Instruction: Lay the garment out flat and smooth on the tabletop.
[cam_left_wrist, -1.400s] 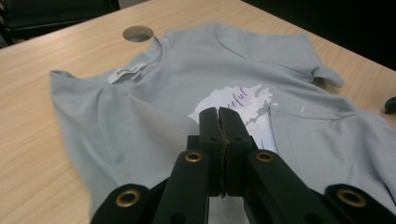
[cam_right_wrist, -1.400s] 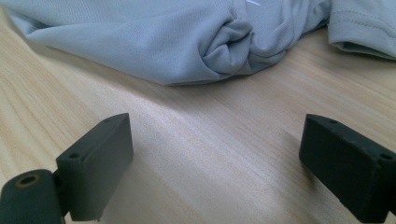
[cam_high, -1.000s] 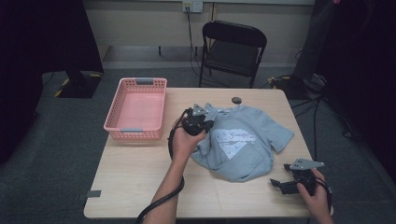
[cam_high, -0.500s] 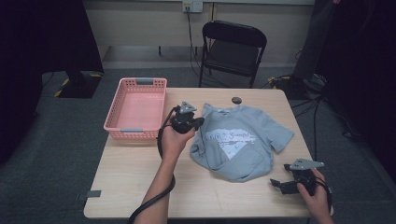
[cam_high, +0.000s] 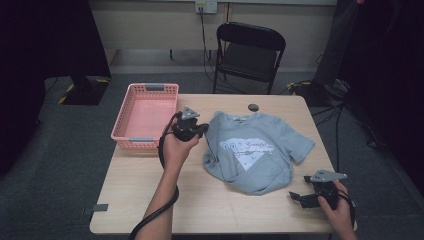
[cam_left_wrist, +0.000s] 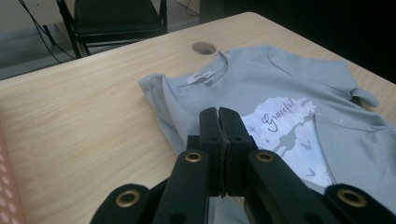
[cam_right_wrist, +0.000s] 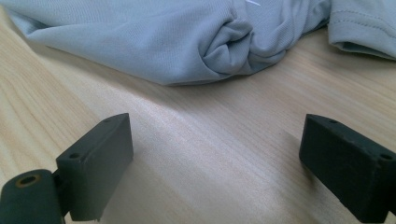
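The grey T-shirt (cam_high: 255, 150) lies flat on the wooden surface (cam_high: 150, 200), collar toward twelve o'clock in the high view and hem toward six, so its long axis runs away from the person. The lower right part is folded over and bunched near the hem.

The left gripper (cam_high: 196, 131) hovers at the shirt's nine o'clock edge, just beside the left sleeve. In the left gripper view its jaws are pressed together with nothing between them, and the collar (cam_left_wrist: 212, 74) and printed chest motif (cam_left_wrist: 285, 126) lie just ahead of the tips. It is the nearer one to the shoulder.

The right gripper (cam_high: 303, 198) sits low on the surface at about four o'clock from the shirt, near but apart from the hem. Its jaws stand wide apart and empty, and in the right gripper view the bunched fold (cam_right_wrist: 229, 42) lies straight ahead of them.

The fabric looks thin and soft; whether the fold is one layer or several is hard to tell.

A pink basket (cam_high: 146, 116) stands at nine o'clock, beyond the left gripper.
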